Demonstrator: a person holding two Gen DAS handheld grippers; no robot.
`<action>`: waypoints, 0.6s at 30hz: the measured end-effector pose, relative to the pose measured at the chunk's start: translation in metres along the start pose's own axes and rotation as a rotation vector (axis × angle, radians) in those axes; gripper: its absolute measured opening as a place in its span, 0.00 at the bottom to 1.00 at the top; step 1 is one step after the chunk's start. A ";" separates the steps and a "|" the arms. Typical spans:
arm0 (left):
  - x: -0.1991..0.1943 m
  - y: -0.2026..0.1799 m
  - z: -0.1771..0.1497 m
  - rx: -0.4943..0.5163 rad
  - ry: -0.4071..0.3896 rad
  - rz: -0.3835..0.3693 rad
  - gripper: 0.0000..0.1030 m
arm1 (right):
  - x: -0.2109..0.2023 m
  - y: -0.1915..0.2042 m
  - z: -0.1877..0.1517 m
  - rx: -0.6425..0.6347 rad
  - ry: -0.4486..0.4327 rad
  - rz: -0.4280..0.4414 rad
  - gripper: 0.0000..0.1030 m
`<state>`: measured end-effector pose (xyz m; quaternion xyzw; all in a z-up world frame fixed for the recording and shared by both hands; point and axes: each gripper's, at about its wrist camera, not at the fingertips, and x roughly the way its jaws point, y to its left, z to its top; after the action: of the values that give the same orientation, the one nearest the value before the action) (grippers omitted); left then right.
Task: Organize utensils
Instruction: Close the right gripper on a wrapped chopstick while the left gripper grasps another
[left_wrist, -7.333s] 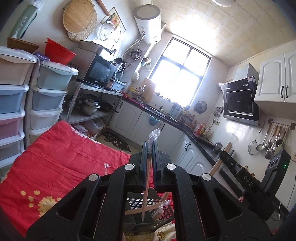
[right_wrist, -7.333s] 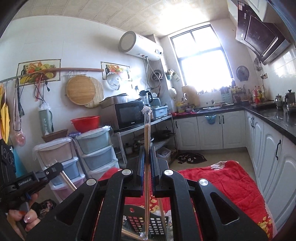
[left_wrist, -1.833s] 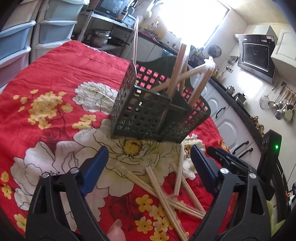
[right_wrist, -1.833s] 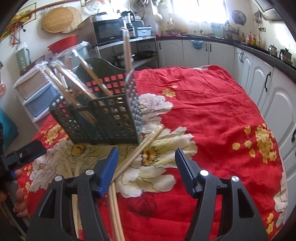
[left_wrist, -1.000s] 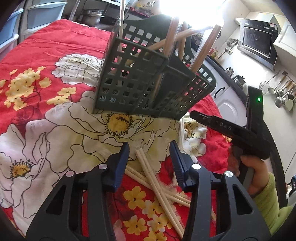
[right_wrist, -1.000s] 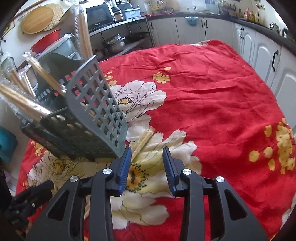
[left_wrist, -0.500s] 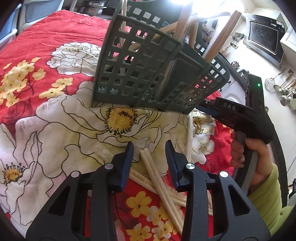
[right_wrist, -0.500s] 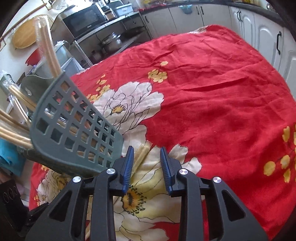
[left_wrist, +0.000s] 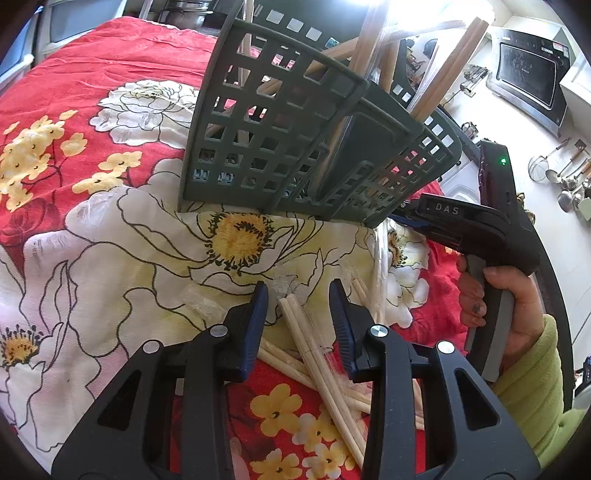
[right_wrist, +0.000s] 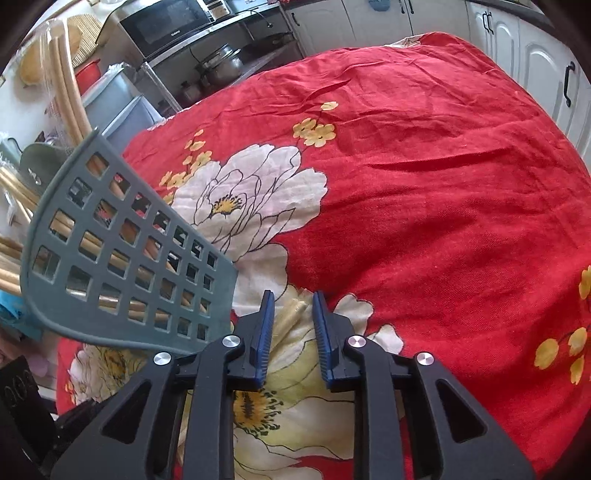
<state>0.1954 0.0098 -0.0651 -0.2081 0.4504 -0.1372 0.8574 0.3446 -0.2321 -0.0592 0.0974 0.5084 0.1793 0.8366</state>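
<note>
A dark green lattice utensil basket (left_wrist: 295, 140) stands on the red flowered tablecloth (left_wrist: 92, 240), with several wrapped wooden chopsticks (left_wrist: 447, 66) leaning in it. More chopsticks (left_wrist: 332, 387) lie loose in front of it. My left gripper (left_wrist: 298, 291) hangs low over this heap, open, and one wrapped pair (left_wrist: 295, 317) lies between its blue pads untouched. My right gripper (right_wrist: 292, 299) is beside the basket (right_wrist: 122, 273). Its jaws are closing around the end of another chopstick pair (right_wrist: 291, 314), with a small gap still on both sides. A hand in a green sleeve (left_wrist: 524, 354) holds the right gripper (left_wrist: 443, 214).
The cloth (right_wrist: 443, 221) stretches wide to the right of the basket. White cabinets (right_wrist: 535, 55) stand beyond the table edge. A metal shelf with a microwave (right_wrist: 166, 26) and pots is at the far left, and ladles (left_wrist: 565, 177) hang on the wall.
Both grippers have narrowed their jaws and sunk closer to the chopsticks on the cloth. The right gripper has moved in beside the basket's corner.
</note>
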 end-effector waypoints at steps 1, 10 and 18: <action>0.001 -0.001 0.000 0.001 0.001 0.001 0.27 | -0.001 -0.001 -0.001 0.001 0.000 0.001 0.19; 0.008 0.001 0.001 0.000 0.012 0.000 0.19 | -0.021 -0.012 -0.017 0.091 -0.030 0.098 0.09; 0.008 0.013 0.002 -0.036 0.024 -0.042 0.09 | -0.064 -0.004 -0.032 0.117 -0.119 0.204 0.07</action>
<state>0.2017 0.0178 -0.0760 -0.2313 0.4585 -0.1493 0.8450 0.2909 -0.2621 -0.0234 0.2078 0.4550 0.2275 0.8355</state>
